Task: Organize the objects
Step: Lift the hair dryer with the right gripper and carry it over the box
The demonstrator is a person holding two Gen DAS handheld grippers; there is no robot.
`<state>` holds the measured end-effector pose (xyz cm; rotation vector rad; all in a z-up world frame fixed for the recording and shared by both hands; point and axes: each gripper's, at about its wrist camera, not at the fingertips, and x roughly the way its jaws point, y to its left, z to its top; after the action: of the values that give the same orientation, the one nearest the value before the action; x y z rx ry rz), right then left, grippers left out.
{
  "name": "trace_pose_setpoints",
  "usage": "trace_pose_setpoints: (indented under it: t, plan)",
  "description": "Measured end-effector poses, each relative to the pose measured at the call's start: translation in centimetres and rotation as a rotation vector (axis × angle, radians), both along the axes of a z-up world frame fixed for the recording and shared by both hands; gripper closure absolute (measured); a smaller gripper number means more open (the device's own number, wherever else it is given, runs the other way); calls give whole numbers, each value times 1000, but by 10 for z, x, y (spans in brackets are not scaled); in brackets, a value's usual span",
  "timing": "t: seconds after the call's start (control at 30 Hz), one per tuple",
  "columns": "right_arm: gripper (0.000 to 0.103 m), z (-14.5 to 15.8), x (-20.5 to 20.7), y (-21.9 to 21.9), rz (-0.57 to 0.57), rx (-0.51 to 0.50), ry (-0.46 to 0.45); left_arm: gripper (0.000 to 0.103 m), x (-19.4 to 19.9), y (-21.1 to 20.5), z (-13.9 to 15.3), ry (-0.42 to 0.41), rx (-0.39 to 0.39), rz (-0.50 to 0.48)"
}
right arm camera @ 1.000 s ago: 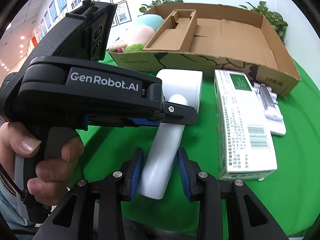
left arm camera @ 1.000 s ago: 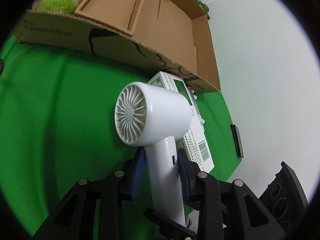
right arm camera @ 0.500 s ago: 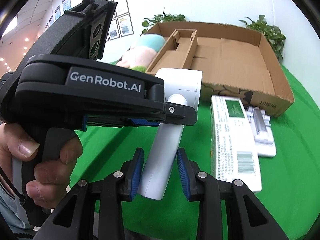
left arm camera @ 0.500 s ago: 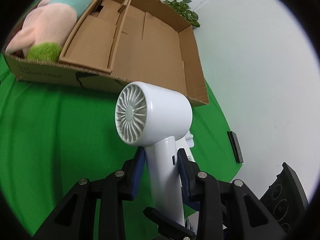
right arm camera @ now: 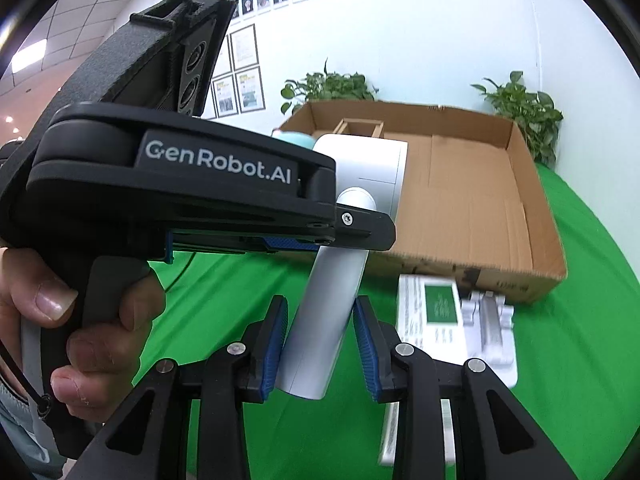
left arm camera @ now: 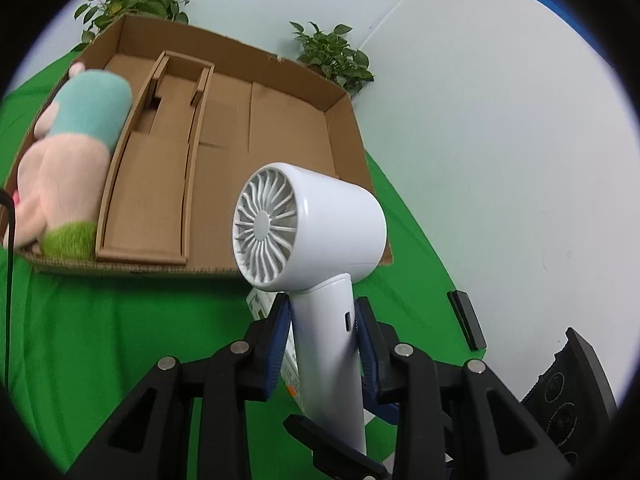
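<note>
A white hair dryer (left arm camera: 312, 224) is held up in the air above the green cloth, in front of the open cardboard box (left arm camera: 280, 120). My left gripper (left arm camera: 322, 328) is shut on its handle just below the head. My right gripper (right arm camera: 320, 340) is shut on the lower end of the same handle (right arm camera: 324, 320). The left gripper's black body (right arm camera: 180, 184) fills the left of the right wrist view. A pink and teal plush toy (left arm camera: 68, 152) lies in the box's left part.
A white and green carton (right arm camera: 428, 320) and a white plastic pack (right arm camera: 490, 332) lie on the green cloth (left arm camera: 100, 340) in front of the box (right arm camera: 480, 208). A dark slim device (left arm camera: 466, 320) lies at the cloth's right edge. Potted plants (left arm camera: 332, 56) stand behind.
Both grippers have lifted the hair dryer higher and toward the box. The box interior and plush toy show more fully, and the carton has dropped lower in view.
</note>
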<state>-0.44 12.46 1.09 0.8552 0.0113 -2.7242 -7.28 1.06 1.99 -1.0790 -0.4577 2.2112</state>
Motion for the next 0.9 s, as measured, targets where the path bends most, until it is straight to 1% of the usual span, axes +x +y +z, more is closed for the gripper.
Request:
trace_pose_setpoints:
  t: [0.1,0.27,0.37,0.47,0.67,0.8,0.9]
  plan:
    - [71,11,-11,3,-2,-3,24,72,-12,14,16,30,-13,1]
    - [71,28,-30,6,2,-5,52,72,-31,23,38,67,-29,8]
    - [71,42,-43,7,8,-2,59,72,-46,24,49,81,-20,8]
    - [71,58,-58,9,12,0,71,72,-60,28,64,116,-21,9]
    - [71,80,-88,15,1,1,80,72,-87,34,70,134,-40,-1]
    - [71,84,-105,15,-4,-4,67,73,-105,36,64,116,-47,3]
    - [71,82,-123,19,-2,-15,49,73,-117,37,61,109,-53,8]
